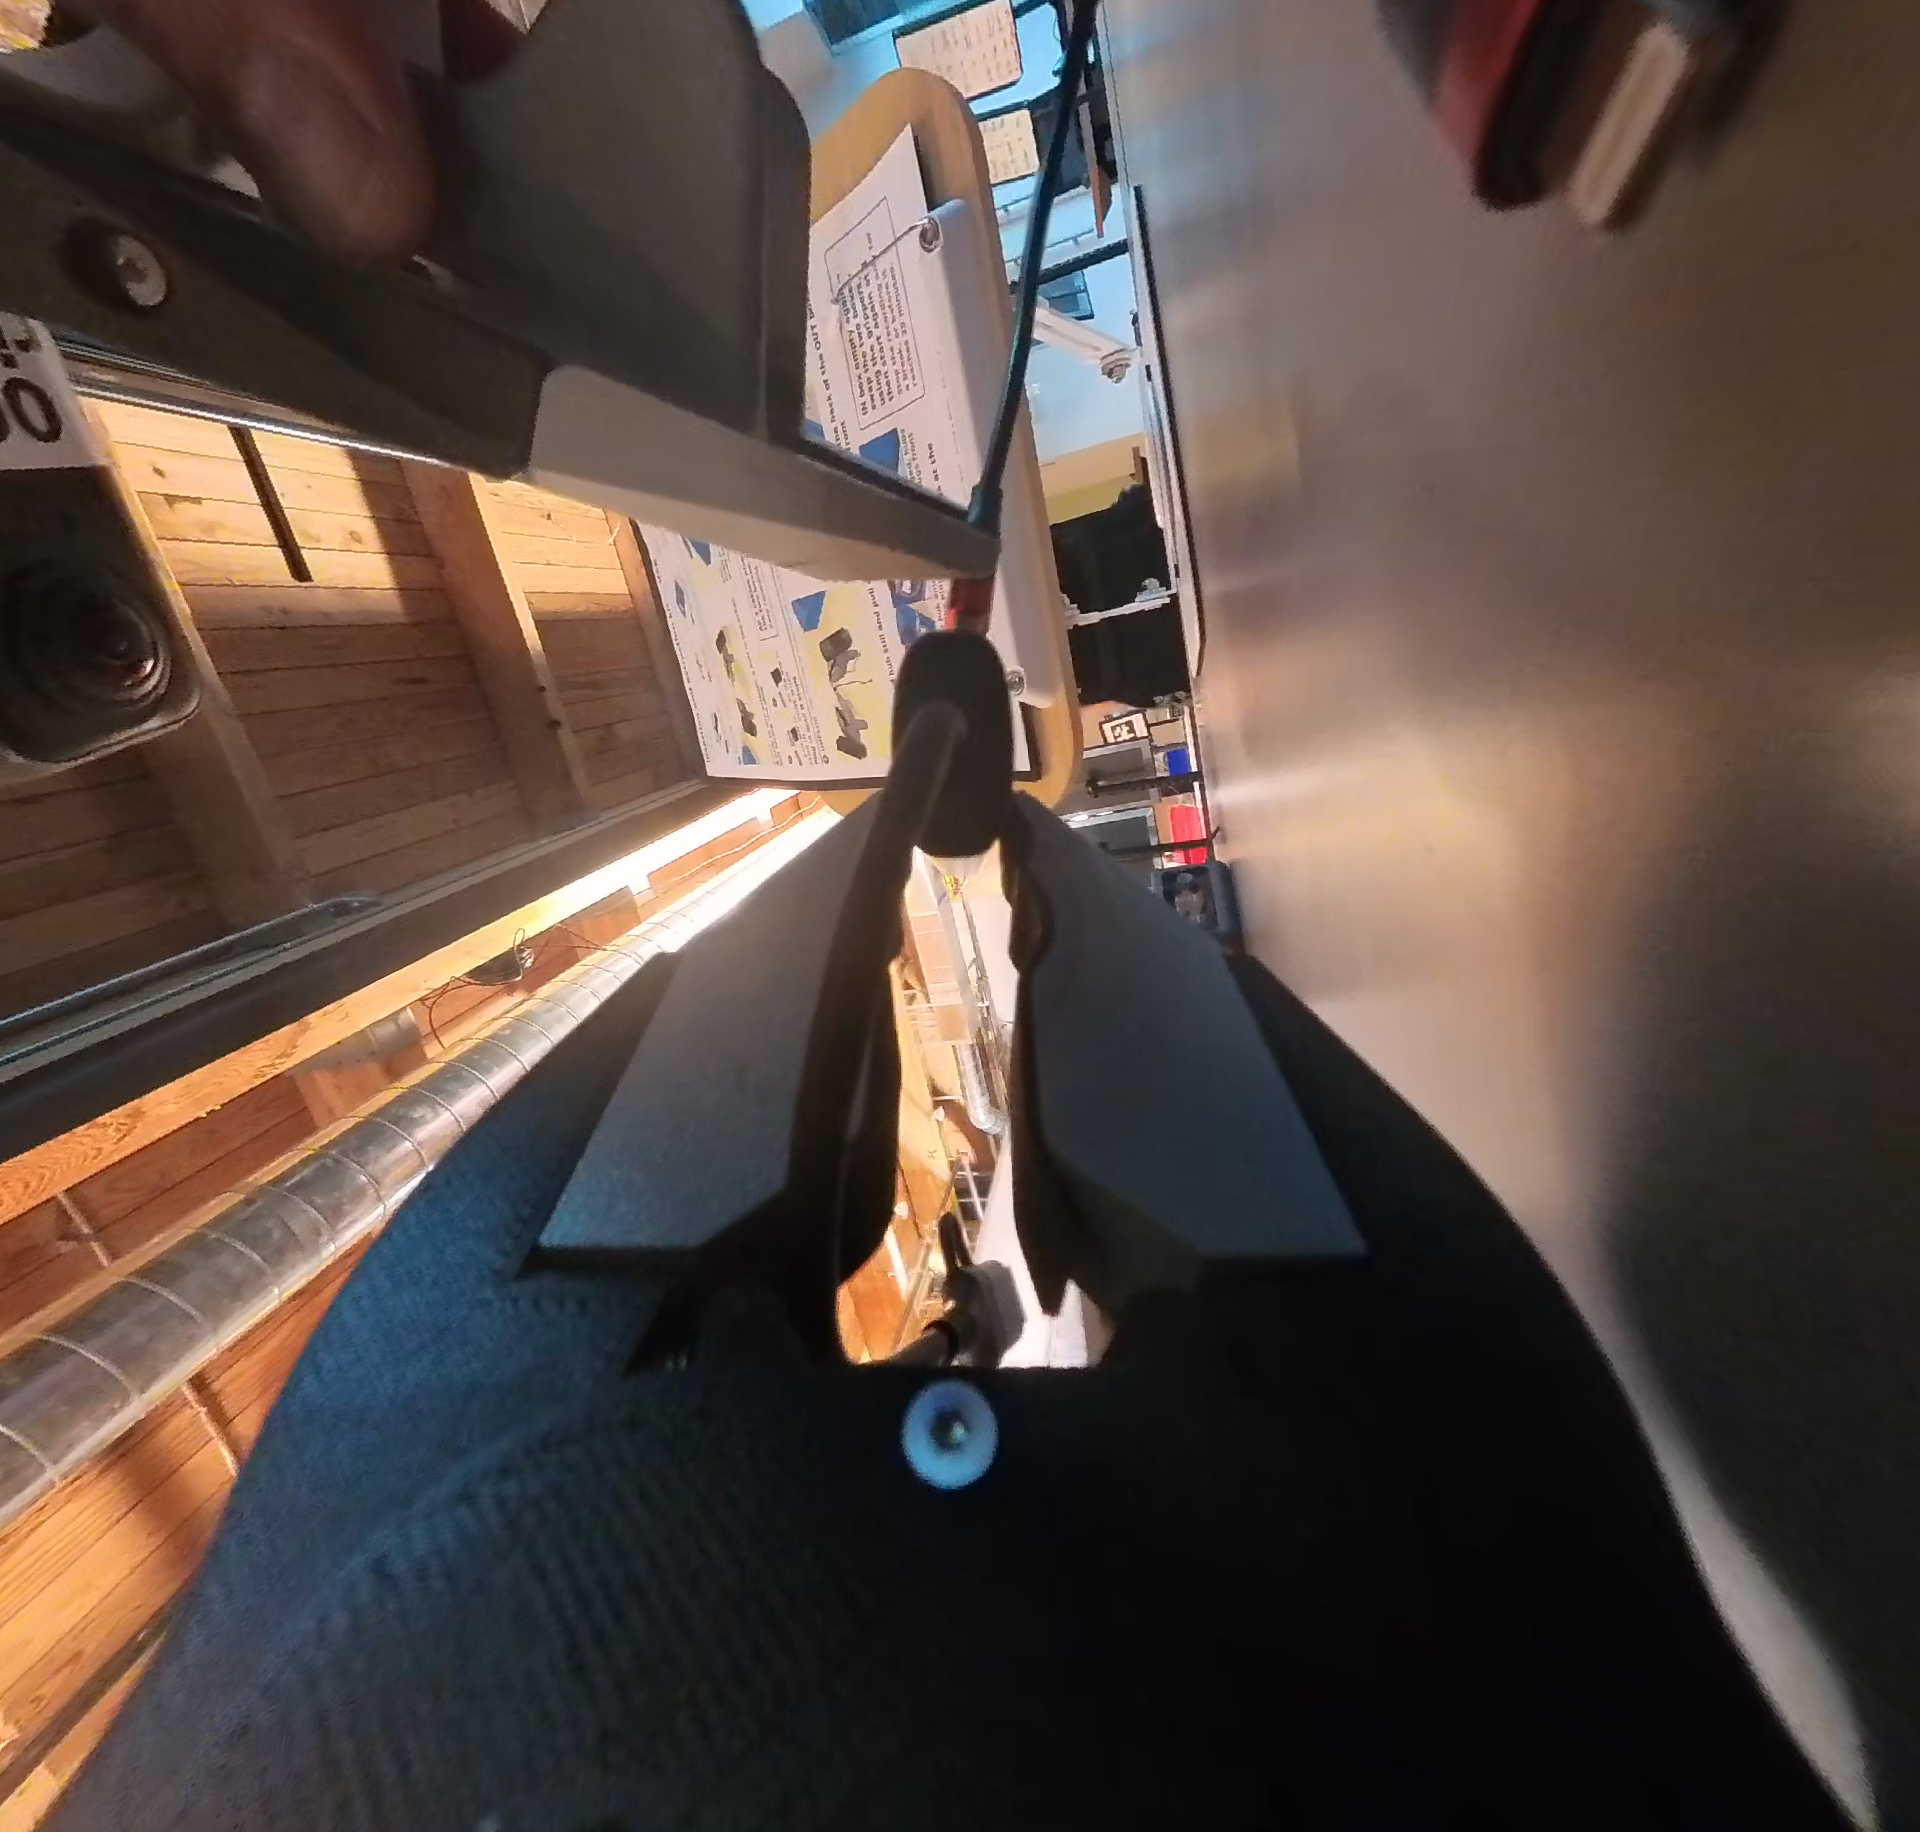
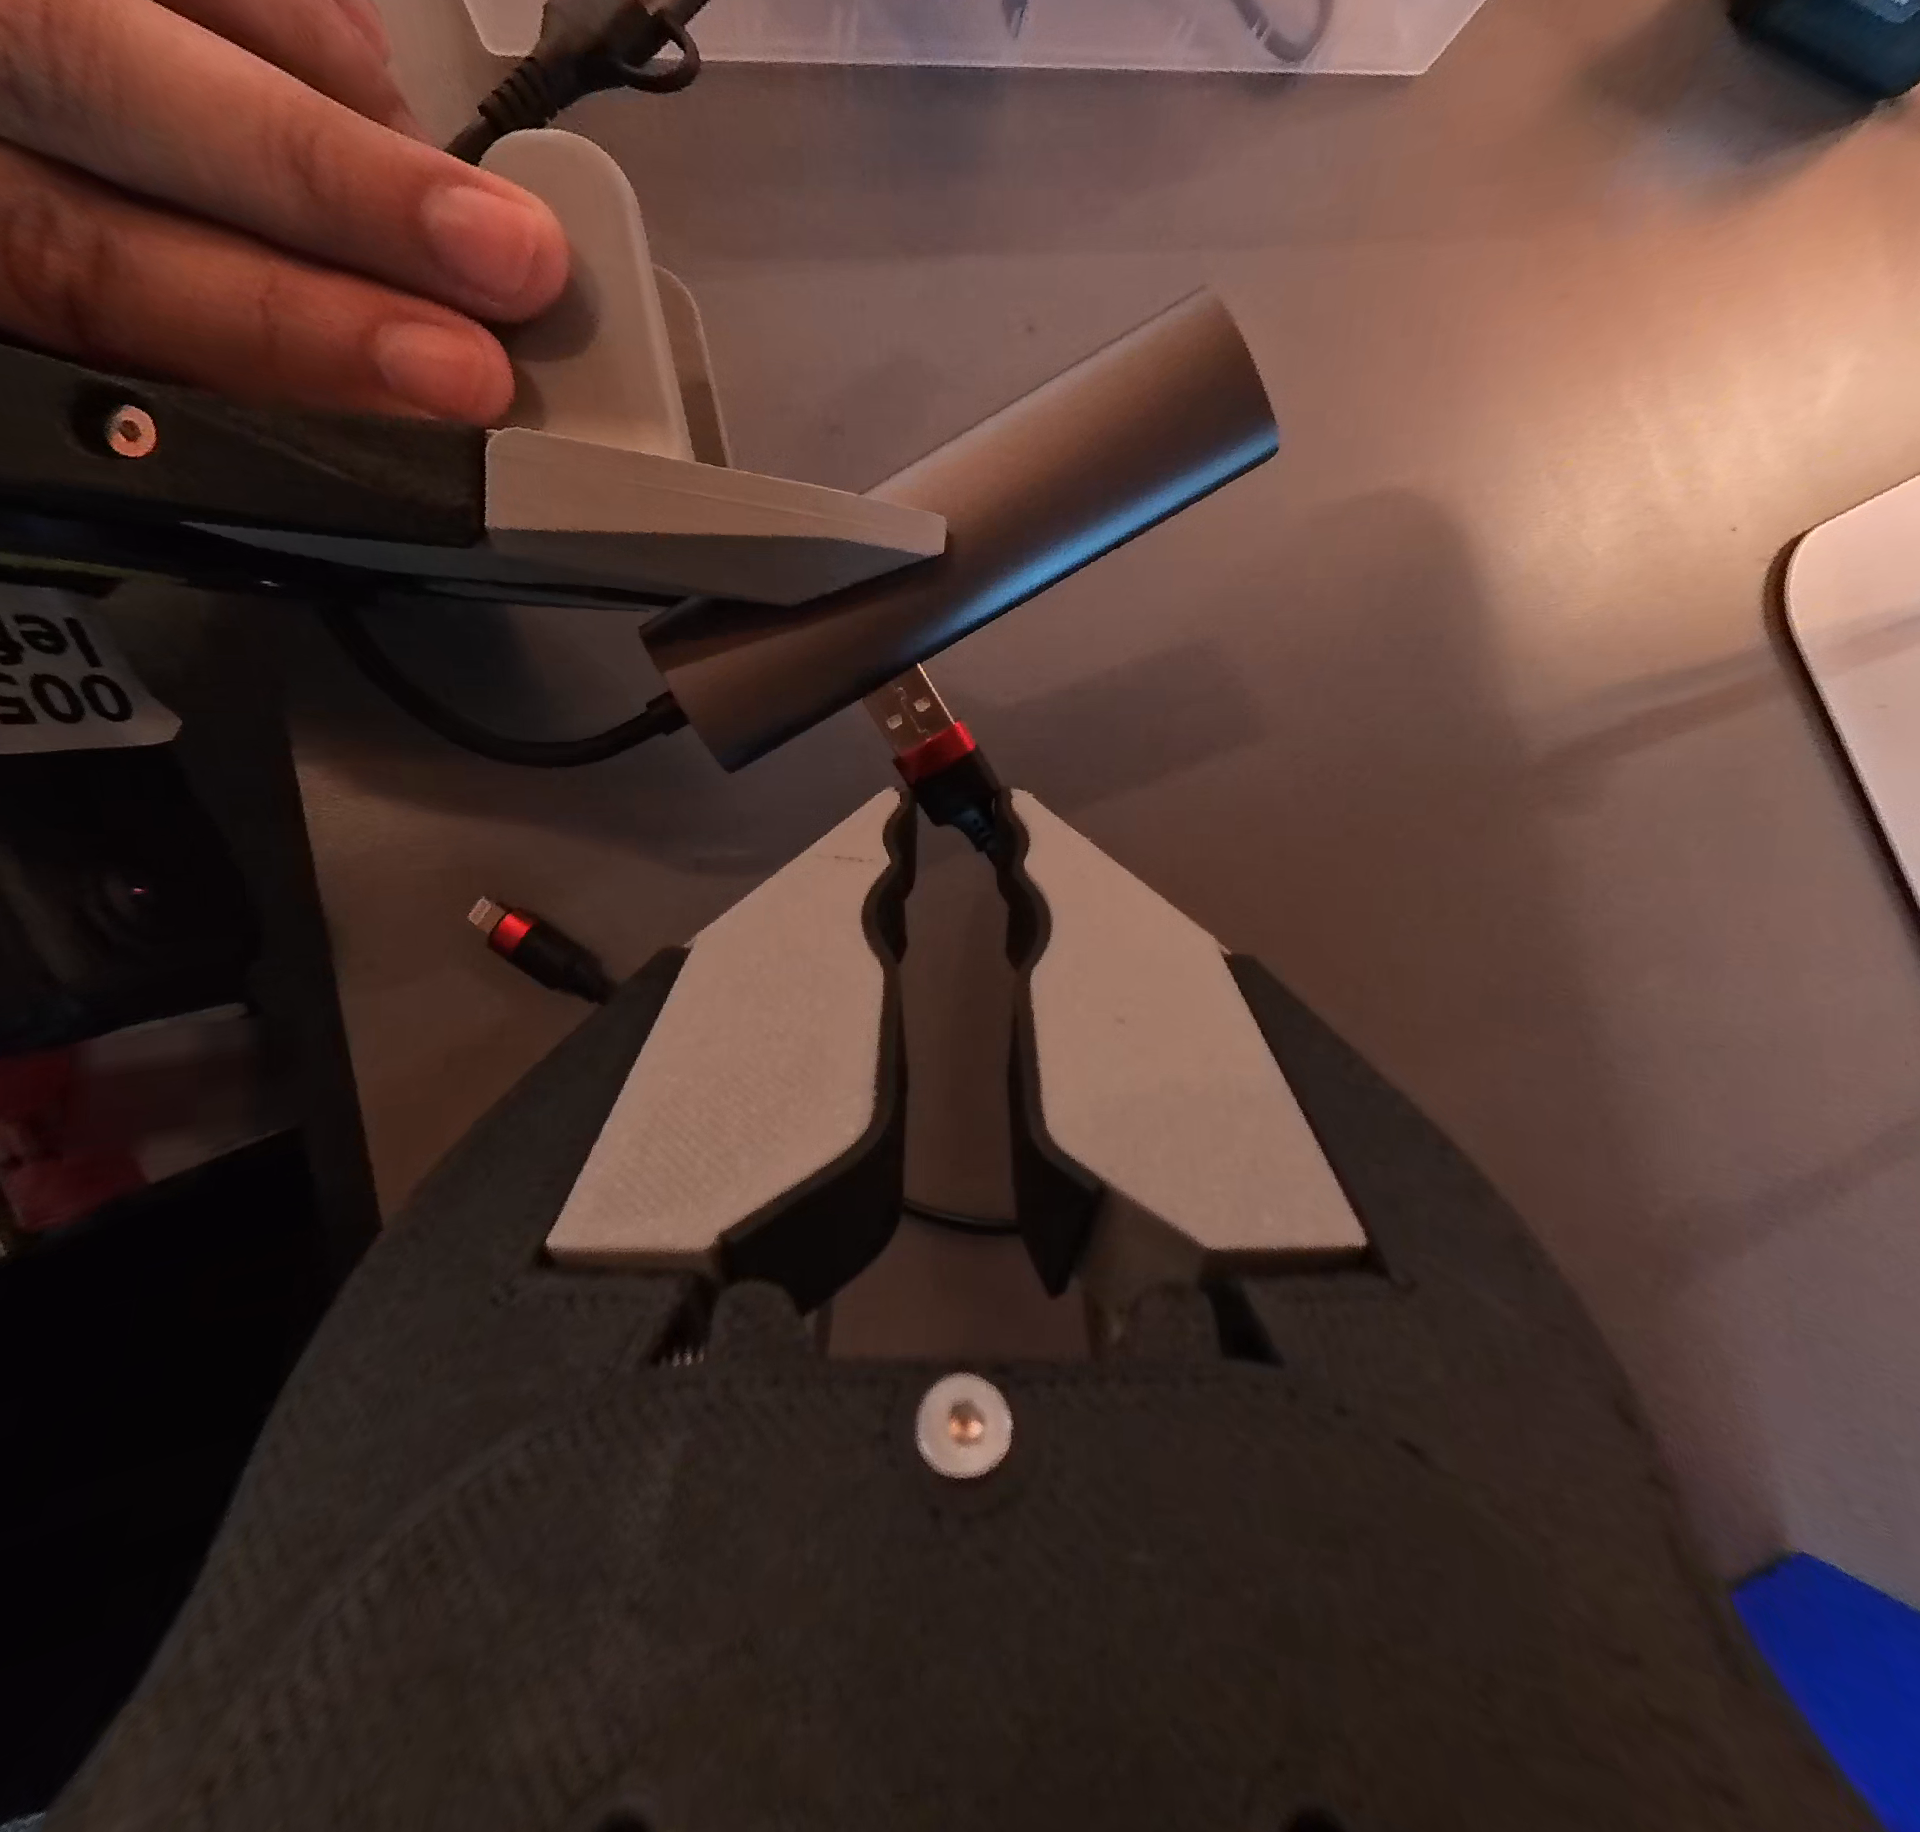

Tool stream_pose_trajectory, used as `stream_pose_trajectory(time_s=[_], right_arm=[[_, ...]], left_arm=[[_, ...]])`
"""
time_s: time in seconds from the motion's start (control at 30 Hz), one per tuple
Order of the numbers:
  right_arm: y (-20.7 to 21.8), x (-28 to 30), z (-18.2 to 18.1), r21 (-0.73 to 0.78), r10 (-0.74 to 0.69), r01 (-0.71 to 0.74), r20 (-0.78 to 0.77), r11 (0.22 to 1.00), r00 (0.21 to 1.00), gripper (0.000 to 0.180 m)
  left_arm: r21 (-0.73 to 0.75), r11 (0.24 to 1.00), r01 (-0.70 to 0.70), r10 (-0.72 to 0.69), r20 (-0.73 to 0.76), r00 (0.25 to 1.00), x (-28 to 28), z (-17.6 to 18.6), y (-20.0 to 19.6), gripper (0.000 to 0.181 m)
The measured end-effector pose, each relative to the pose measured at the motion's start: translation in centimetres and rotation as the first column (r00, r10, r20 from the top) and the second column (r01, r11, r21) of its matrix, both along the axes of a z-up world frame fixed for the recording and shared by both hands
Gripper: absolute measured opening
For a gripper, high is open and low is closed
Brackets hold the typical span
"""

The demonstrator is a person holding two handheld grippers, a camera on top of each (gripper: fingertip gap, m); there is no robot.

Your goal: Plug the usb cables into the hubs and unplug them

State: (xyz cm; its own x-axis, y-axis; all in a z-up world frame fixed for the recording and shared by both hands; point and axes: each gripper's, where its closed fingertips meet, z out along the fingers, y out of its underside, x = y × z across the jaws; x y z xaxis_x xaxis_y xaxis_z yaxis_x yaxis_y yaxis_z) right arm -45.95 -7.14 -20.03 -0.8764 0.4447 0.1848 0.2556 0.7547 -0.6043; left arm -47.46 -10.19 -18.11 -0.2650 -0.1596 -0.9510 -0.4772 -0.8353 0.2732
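USB cable with a red metal collar and silver plug (image 2: 928,733) sat pinched by its black strain relief at the very tips of the right gripper (image 2: 958,814), whose jaws were nearly closed on it. Just beyond those tips, the plug met the side of the dark grey aluminium hub (image 2: 961,525), though how deep it sat was unclear. The left gripper (image 1: 956,826) had its jaws clamped on the hub's end, above the grey surface (image 2: 1455,432). Both pieces looked light, rigid and smooth; gripping the collar probably resists slipping best.
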Motion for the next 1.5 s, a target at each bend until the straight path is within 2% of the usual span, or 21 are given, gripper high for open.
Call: stream_pose_trajectory(time_s=[0.47,0.7,1.0,1.13,1.3,1.5], right_arm=[[-0.2,0.3,0.2,0.026,0.026,-0.026,-0.026,0.999,0.999,0.012],[-0.5,0.6,0.5,0.056,0.143,-0.138,-0.107,0.989,0.984,0.011],[-0.6,0.2,-0.1,0.027,0.112,-0.111,-0.053,0.993,0.992,0.011],[-0.5,0.1,-0.5,0.087,0.113,-0.106,-0.076,0.991,0.991,0.010],[-0.5,0.2,-0.4,0.071,0.124,-0.118,-0.079,0.990,0.989,0.010],[-0.5,0.1,-0.9,0.138,0.128,-0.113,-0.105,0.984,0.986,0.010]], left_arm=[[0.000,1.000,0.005,-0.005,0.009,1.000,0.2,-0.1,0.2,0.013],[0.041,0.999,0.009,-0.012,0.085,0.996,0.4,-0.1,-0.1,0.013],[0.022,0.998,-0.061,0.059,0.091,0.994,0.1,-0.5,-0.1,0.012],[0.002,0.997,-0.081,0.081,0.093,0.992,0.0,-0.8,0.0,0.011],[0.014,0.997,-0.082,0.080,0.104,0.991,0.0,-0.7,0.0,0.011],[-0.012,0.996,-0.083,0.084,0.126,0.989,-0.2,-1.3,0.0,0.011]])
